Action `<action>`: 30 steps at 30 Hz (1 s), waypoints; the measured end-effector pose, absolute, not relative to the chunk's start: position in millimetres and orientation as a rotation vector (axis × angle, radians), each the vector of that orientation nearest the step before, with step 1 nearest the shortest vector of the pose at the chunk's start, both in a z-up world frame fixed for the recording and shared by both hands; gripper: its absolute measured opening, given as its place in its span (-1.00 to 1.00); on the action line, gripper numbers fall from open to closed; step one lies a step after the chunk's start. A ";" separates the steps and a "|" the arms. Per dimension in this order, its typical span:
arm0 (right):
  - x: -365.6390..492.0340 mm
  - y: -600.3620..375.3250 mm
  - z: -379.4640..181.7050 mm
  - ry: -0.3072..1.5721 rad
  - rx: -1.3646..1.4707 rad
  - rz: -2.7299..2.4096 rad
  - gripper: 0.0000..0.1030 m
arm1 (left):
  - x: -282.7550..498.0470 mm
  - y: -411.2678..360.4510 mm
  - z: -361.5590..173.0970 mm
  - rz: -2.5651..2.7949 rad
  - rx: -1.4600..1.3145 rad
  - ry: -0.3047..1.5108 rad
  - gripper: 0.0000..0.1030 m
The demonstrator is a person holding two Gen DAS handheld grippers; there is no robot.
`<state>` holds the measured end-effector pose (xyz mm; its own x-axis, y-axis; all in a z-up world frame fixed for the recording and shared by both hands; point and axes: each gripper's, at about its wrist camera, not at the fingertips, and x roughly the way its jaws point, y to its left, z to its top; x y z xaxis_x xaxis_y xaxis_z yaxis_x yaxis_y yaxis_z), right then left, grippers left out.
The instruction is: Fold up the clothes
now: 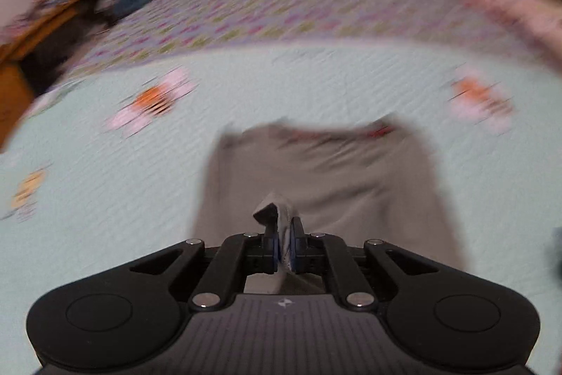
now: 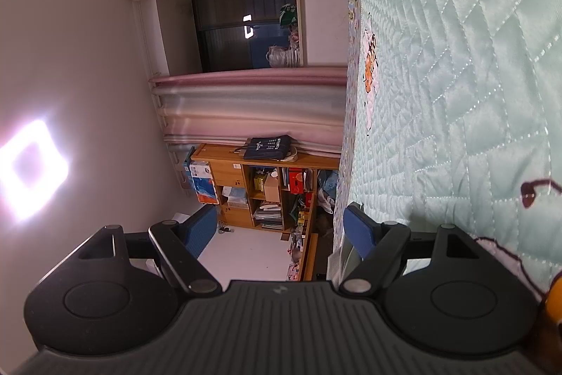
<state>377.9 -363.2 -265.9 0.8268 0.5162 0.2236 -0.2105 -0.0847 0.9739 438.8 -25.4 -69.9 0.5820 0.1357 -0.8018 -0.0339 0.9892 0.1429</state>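
Left side. The left hand-held gripper (image 1: 285, 236) is clamped on a bunched edge of the grey garment (image 1: 333, 178). A small tuft of fabric stands up between and just past the blue pads. The gripper points steeply down at the bed (image 1: 105, 181).

Position of the garment. It lies flat on the bed, directly ahead of the left hand-held gripper and slightly to its right. Its long axis runs away from the gripper, from the pinched near edge to a far end that looks like a waistband or collar with a red mark. The view is blurred, so the type of garment cannot be confirmed.

Governing relation. The left hand is the nearer one and already holds the near edge. Judgement: a fold would carry that edge along the long axis toward the far end.

Materials. The garment is a soft, matte, smooth knit. The bed cover is pale green, quilted in stitched diamonds, with orange and pink cartoon patches. A floral sheet (image 1: 246, 23) lies beyond it.

Right side. The right hand-held gripper (image 2: 281, 227) stands with its jaws wide apart and holds nothing. It is rolled onto its side beside the bed edge and faces a wooden shelf (image 2: 267, 192) and striped curtains (image 2: 246, 101). The garment is not clearly visible in this view.
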 end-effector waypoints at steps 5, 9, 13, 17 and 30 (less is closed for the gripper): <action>377.3 -363.3 -266.1 0.252 1.544 0.616 0.55 | 443.4 -30.3 -91.6 0.208 0.186 1.070 -0.50; 377.0 -363.3 -266.2 0.251 1.546 0.617 0.55 | 439.6 -48.9 -65.1 0.301 0.207 0.921 -0.18; 377.3 -363.0 -265.8 0.250 1.547 0.617 0.55 | 454.3 -87.9 -43.6 0.151 0.226 0.788 0.32; 377.5 -363.3 -266.1 0.249 1.549 0.619 0.55 | 497.2 -132.2 -54.4 -0.058 0.249 0.790 0.43; 377.5 -364.7 -266.6 0.248 1.554 0.622 0.55 | 544.4 -175.6 -113.0 -0.098 0.392 0.860 0.39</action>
<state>377.5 -364.7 -266.6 0.8247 0.5154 0.2328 -0.2141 -0.0964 0.9720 544.4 -175.6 -113.0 0.6525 0.0721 -0.7544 0.2401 0.9245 0.2961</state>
